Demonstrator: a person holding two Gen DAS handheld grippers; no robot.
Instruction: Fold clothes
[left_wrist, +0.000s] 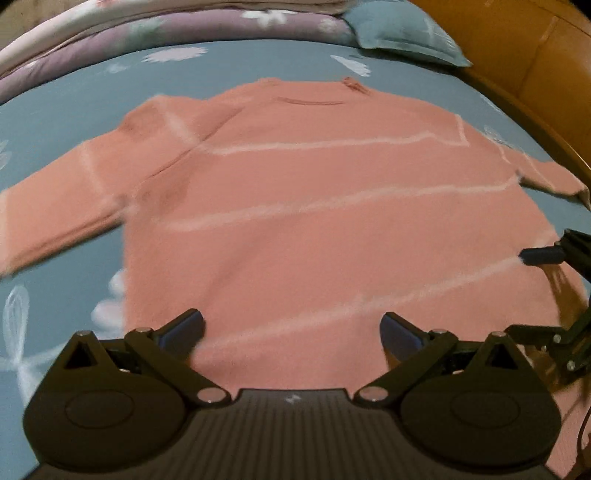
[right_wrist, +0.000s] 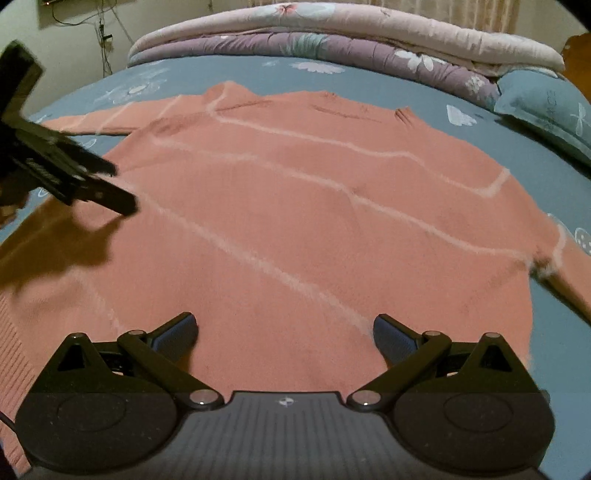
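With both the left gripper (left_wrist: 291, 328) and right gripper (right_wrist: 284, 330) spread apart and empty, each should pinch the pink sweater (left_wrist: 314, 221) squarely at its hem.

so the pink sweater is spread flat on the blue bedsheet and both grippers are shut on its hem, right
Not quite: both grippers are open. The pink sweater does lie flat on the blue bedsheet, but each wrist view shows the left gripper and right gripper with fingers wide apart, holding nothing.
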